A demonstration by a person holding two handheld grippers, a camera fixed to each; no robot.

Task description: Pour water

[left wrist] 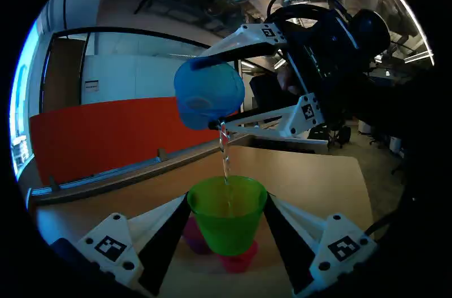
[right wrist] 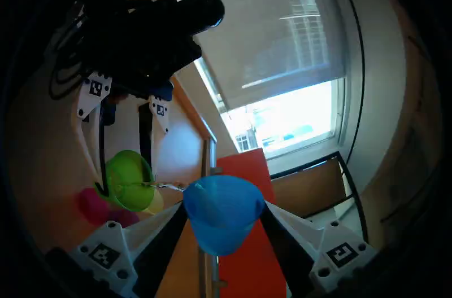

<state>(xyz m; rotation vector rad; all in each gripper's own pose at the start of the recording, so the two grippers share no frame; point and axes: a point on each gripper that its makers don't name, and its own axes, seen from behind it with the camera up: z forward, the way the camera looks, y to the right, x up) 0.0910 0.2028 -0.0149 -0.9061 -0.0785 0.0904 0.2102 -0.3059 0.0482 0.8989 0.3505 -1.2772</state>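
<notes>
Left gripper view — left tool (left wrist: 226, 201) clamps one green cup (left wrist: 227, 216) | right tool (left wrist: 205, 96) clamps one blue cup (left wrist: 208, 90)

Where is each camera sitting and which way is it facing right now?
Left gripper view: rides on the left gripper, facing across the wooden table; its own two fingers clamp the upright green cup.
Right gripper view: rides on the right gripper, rolled sideways, facing a window; its own fingers clamp the tipped blue cup.
Shared: both cups, both grippers, the water stream.

Left gripper view faces level over the worktop (left wrist: 316, 174); right gripper view, rolled sideways, shares the green cup (right wrist: 129, 180) at 8 o'clock.
</notes>
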